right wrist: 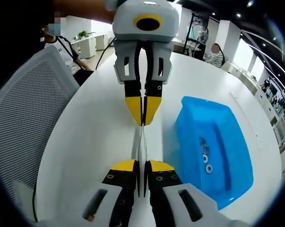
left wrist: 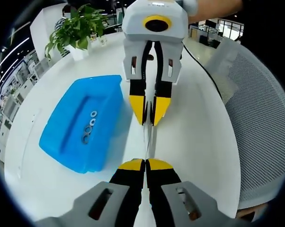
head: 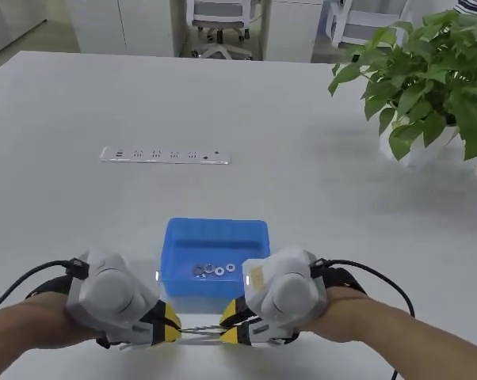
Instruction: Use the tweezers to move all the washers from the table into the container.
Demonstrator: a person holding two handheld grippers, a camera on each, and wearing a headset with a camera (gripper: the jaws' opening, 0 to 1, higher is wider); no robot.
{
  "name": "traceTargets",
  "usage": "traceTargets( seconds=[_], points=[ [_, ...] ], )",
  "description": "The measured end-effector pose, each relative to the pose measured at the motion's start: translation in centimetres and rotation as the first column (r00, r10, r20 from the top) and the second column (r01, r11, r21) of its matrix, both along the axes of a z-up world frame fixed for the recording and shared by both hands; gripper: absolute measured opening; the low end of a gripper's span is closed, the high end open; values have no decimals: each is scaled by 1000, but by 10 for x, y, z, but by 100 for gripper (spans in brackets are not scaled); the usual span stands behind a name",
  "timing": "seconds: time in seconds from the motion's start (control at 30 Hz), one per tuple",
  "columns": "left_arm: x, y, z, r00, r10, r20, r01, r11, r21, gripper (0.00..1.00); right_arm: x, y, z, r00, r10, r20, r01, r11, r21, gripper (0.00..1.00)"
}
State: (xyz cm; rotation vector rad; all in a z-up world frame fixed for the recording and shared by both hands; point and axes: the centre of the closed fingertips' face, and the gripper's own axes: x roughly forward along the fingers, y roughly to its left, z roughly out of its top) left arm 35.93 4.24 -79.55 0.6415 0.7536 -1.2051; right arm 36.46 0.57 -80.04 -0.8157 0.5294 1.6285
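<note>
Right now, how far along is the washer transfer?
Done: several washers lie in the blue container. In hand: the left gripper and right gripper, jaws closed, hold the tweezers between them, one at each end, beside the container. Left: probably just setting the tweezers down, since every washer I can see is already inside.

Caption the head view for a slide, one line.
Left hand-held gripper and right hand-held gripper both clamp the tweezers in front of a blue container holding washers.

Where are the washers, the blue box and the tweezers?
washers (head: 219, 271), head view, middle of the row.
blue box (head: 216, 222), head view, far rim.
tweezers (right wrist: 142, 142), right gripper view, thin middle.
</note>
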Motion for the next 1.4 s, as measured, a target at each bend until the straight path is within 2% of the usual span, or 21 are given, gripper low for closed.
traceTargets(
  seconds=[0.43,0.6,0.97,1.3,1.4],
  points=[
    [-2,-1,-6,1000,1,-21,-1,1000,14,6,-2,-2,-5,1000,-3,-6,2,1000,-21,12],
    [-2,2,-10,1000,-2,-22,3,1000,27,6,-2,-1,-6,1000,-6,-13,6,1000,-26,12],
    [-2,2,-9,1000,12,-23,-11,1000,18,6,-3,-2,-5,1000,-5,-12,4,999,-36,13],
    [-2,3,-9,999,19,-27,-19,1000,19,8,-3,-3,-5,1000,-8,-2,8,999,-41,18],
    [-2,5,-9,999,26,-25,-25,999,22,9,-1,-3,0,1000,-22,-2,22,999,-26,19]
  ],
)
